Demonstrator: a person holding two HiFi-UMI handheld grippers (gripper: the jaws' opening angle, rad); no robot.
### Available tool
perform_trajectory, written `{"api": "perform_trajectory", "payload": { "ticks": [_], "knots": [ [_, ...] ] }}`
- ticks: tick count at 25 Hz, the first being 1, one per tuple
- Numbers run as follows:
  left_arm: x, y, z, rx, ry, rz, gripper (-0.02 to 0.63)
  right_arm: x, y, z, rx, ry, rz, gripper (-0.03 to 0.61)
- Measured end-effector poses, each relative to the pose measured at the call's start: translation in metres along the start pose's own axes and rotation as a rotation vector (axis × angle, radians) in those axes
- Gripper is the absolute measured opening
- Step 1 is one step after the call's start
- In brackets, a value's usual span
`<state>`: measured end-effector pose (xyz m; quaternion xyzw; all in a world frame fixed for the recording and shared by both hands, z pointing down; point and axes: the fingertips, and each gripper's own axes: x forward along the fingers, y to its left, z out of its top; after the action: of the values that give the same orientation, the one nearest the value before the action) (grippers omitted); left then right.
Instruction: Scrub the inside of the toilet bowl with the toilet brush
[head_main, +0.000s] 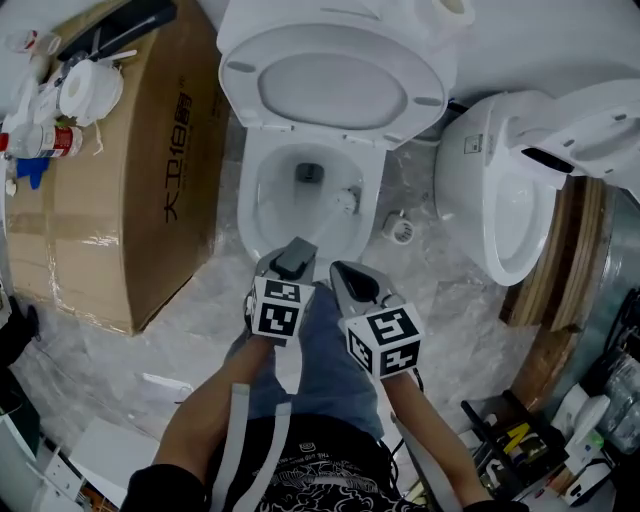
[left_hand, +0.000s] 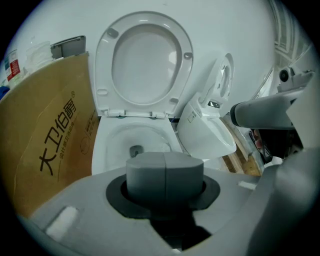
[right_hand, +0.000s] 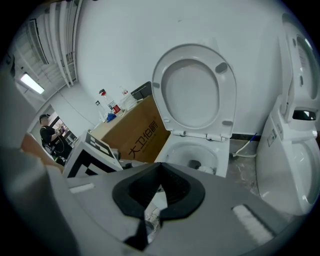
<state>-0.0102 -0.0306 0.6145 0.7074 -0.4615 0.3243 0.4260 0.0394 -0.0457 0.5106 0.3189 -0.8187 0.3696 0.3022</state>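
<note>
The white toilet bowl (head_main: 268, 205) stands open with its seat and lid (head_main: 335, 85) raised. A toilet brush reaches into it, its white head (head_main: 347, 200) resting against the bowl's right inner wall near the dark drain (head_main: 309, 172). My left gripper (head_main: 295, 258) is shut on the brush's grey handle end (left_hand: 165, 172), just above the bowl's front rim. My right gripper (head_main: 346, 277) hangs beside it to the right, jaws together with nothing between them. In the right gripper view the brush head (right_hand: 207, 170) shows inside the bowl.
A large cardboard box (head_main: 120, 170) stands left of the toilet, with bottles and a tape roll (head_main: 88, 90) on top. A second white toilet (head_main: 500, 190) stands to the right. A small white fitting (head_main: 400, 229) lies on the plastic-covered floor. Tools (head_main: 520, 440) lie at the lower right.
</note>
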Motion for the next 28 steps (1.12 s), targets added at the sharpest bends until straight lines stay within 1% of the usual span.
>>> {"api": "perform_trajectory", "payload": {
  "ticks": [6,11,16,19,28],
  "knots": [
    [0.019,0.013,0.016,0.004,-0.009,0.029,0.150,0.007,-0.007,-0.002,-0.008,0.018,0.028,-0.002],
    [0.024,0.027,0.033,-0.003,-0.049,0.052,0.150,0.005,-0.015,-0.015,0.008,0.046,0.030,-0.002],
    [0.022,0.046,0.045,-0.006,-0.081,0.095,0.150,0.006,-0.017,-0.016,0.018,0.042,0.035,-0.002],
    [0.016,0.058,0.048,-0.014,-0.103,0.127,0.150,0.007,-0.015,-0.018,0.024,0.039,0.040,-0.002],
    [-0.003,0.088,0.040,-0.039,-0.118,0.194,0.150,0.014,0.003,-0.024,0.031,0.042,0.055,-0.002]
  ]
}}
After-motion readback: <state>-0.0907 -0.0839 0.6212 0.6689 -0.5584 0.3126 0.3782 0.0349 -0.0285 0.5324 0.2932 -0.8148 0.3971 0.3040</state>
